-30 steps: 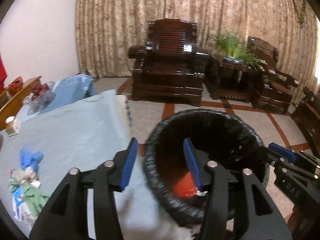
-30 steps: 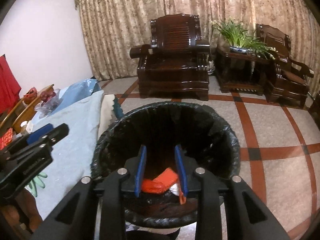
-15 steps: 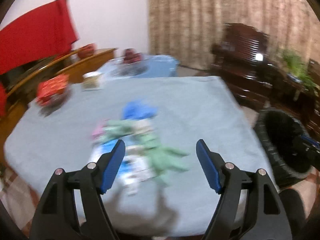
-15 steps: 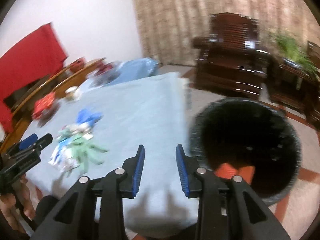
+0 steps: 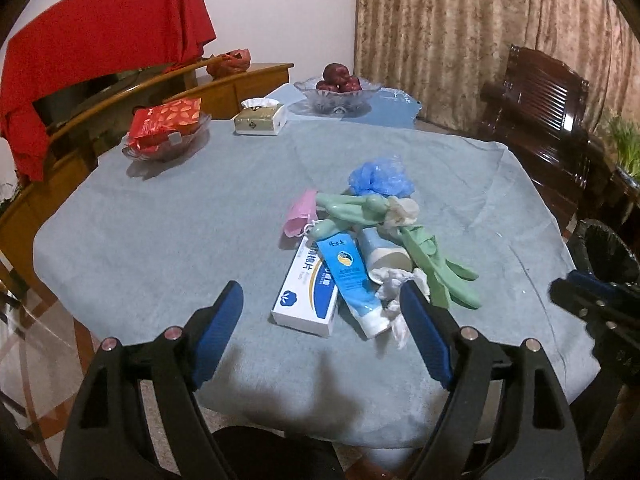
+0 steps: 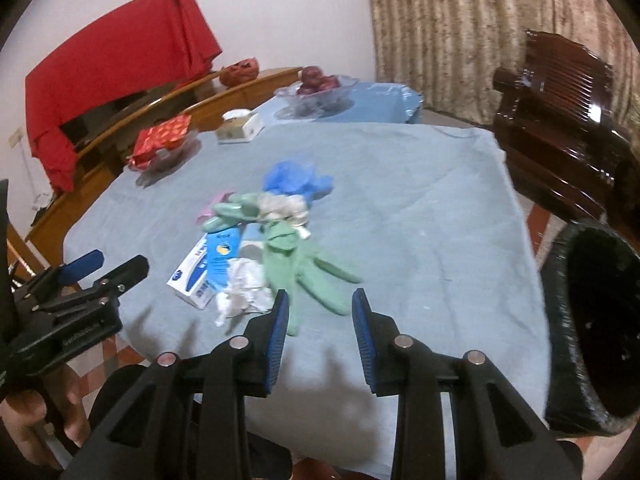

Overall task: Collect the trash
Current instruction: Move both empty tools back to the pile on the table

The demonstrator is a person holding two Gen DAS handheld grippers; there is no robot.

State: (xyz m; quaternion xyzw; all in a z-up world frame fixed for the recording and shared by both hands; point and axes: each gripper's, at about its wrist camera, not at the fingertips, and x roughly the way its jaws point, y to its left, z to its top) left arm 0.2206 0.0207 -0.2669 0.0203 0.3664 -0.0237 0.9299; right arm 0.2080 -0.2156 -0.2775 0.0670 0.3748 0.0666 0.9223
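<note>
Trash pile (image 5: 356,248) sits mid-desk (image 5: 160,240) on the blue cloth: white box (image 5: 310,292), blue tube (image 5: 352,280), green gloves (image 5: 436,264), crumpled tissue (image 5: 396,284), blue bag (image 5: 380,174).

Left gripper (image 5: 322,332) hovers at the near edge, fingers wide and opening, nothing between them; the pile lies just beyond the tips, box and tube nearest.

Right gripper (image 6: 320,334) fingers narrow, parted, empty; a green glove's (image 6: 308,268) fingertips lie just ahead.

Black-lined bin (image 6: 592,332) stands off the desk's right side.
</note>
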